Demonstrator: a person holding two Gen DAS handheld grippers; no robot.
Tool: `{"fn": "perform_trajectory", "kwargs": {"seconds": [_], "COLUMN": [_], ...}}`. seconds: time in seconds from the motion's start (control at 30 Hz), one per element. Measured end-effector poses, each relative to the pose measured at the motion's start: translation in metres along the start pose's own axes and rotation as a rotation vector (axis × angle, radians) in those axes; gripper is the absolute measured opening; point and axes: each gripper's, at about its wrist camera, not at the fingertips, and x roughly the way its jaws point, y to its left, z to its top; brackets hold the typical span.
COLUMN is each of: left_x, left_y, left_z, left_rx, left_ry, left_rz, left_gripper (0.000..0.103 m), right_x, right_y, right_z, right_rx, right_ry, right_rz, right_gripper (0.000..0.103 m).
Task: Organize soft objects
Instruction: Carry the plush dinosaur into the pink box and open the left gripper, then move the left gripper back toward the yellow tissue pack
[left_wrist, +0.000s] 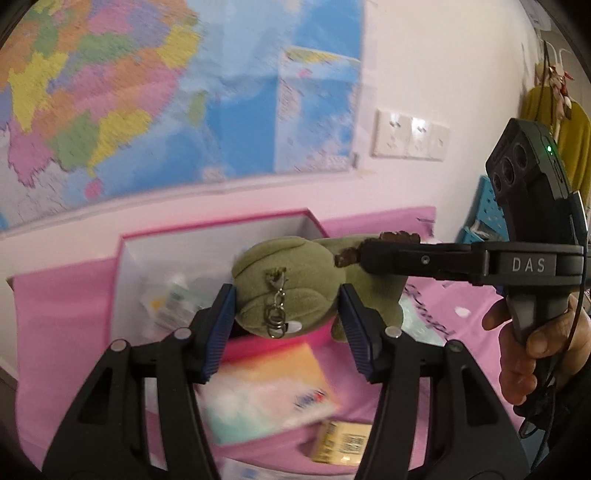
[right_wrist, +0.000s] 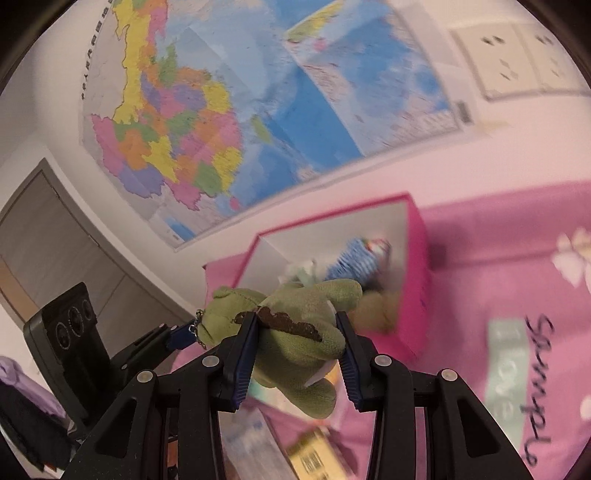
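Note:
A green plush toy (left_wrist: 284, 273) with a metal key clip hangs in the air between both grippers. My left gripper (left_wrist: 286, 314) is shut on its rounded head, with the blue pads pressing both sides. My right gripper (left_wrist: 364, 254) comes in from the right and grips the body. In the right wrist view the plush (right_wrist: 299, 332) sits between the pads of the right gripper (right_wrist: 295, 350), a brown ridge along its back. The left gripper (right_wrist: 177, 338) holds the head end at lower left. Just behind the toy, an open pink box (left_wrist: 221, 230) with white inner walls holds several items.
A pink cloth (left_wrist: 55, 332) covers the surface. Below the toy lie a tissue pack (left_wrist: 266, 398) and a yellow carton (left_wrist: 341, 441). A map (left_wrist: 147, 92) and wall sockets (left_wrist: 410, 140) are behind. A blue crate (left_wrist: 484, 214) stands at right, and a hand (left_wrist: 532, 354) holds the right gripper.

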Motion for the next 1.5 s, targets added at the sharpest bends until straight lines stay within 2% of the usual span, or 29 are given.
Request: {"fn": "perform_trajectory", "kwargs": {"seconds": [0.23,0.47,0.57,0.6,0.63,0.67,0.73,0.87,0.97,1.1,1.17,1.23,1.33,1.4,1.5], "left_x": [0.016,0.064,0.081,0.087,0.089,0.090,0.088,0.071,0.054,0.031,0.017,0.003,-0.016,-0.026,-0.032], "left_y": [0.051,0.082,0.088,0.091,0.093,0.096,0.100,0.105,0.103,0.092,0.084,0.075,0.061,0.050,0.037], "left_z": [0.034,0.035,0.031,0.028,0.026,0.023,0.019,0.017,0.015,0.011,0.003,-0.007,-0.023,-0.037,-0.055], "left_rx": [-0.006,-0.018,-0.020,-0.027,-0.034,-0.041,-0.044,-0.057,-0.049,-0.027,-0.011,-0.006,-0.002,-0.006,-0.005], "left_ry": [0.010,0.088,0.120,0.138,0.144,0.149,0.143,0.112,0.077,0.049,0.037,0.020,0.014,0.019,0.046], "left_rz": [0.066,0.122,0.148,0.166,0.167,0.162,0.167,0.160,0.174,0.181,0.198,0.200,0.206,0.208,0.217], "left_gripper": [0.059,0.059,0.061,0.065,0.066,0.066,0.066,0.068,0.077,0.079,0.083,0.093,0.099,0.102,0.103], "right_x": [0.043,0.106,0.132,0.141,0.148,0.154,0.158,0.144,0.123,0.091,0.074,0.058,0.037,0.023,0.006], "right_y": [0.031,0.034,0.029,0.029,0.029,0.029,0.027,0.021,0.021,0.028,0.033,0.039,0.046,0.049,0.049], "right_z": [0.051,0.075,0.079,0.080,0.080,0.080,0.078,0.075,0.069,0.054,0.041,0.025,0.000,-0.019,-0.046], "right_rx": [-0.044,-0.053,-0.036,-0.035,-0.043,-0.049,-0.058,-0.070,-0.076,-0.080,-0.087,-0.094,-0.112,-0.122,-0.136], "right_ry": [0.014,0.075,0.097,0.106,0.112,0.124,0.134,0.104,0.076,0.041,0.028,0.029,0.034,0.037,0.053], "right_rz": [0.006,-0.063,-0.064,-0.072,-0.095,-0.120,-0.151,-0.169,-0.165,-0.127,-0.113,-0.089,-0.082,-0.082,-0.104], "right_gripper": [0.041,0.042,0.042,0.044,0.052,0.055,0.057,0.063,0.066,0.075,0.077,0.078,0.079,0.084,0.084]}}
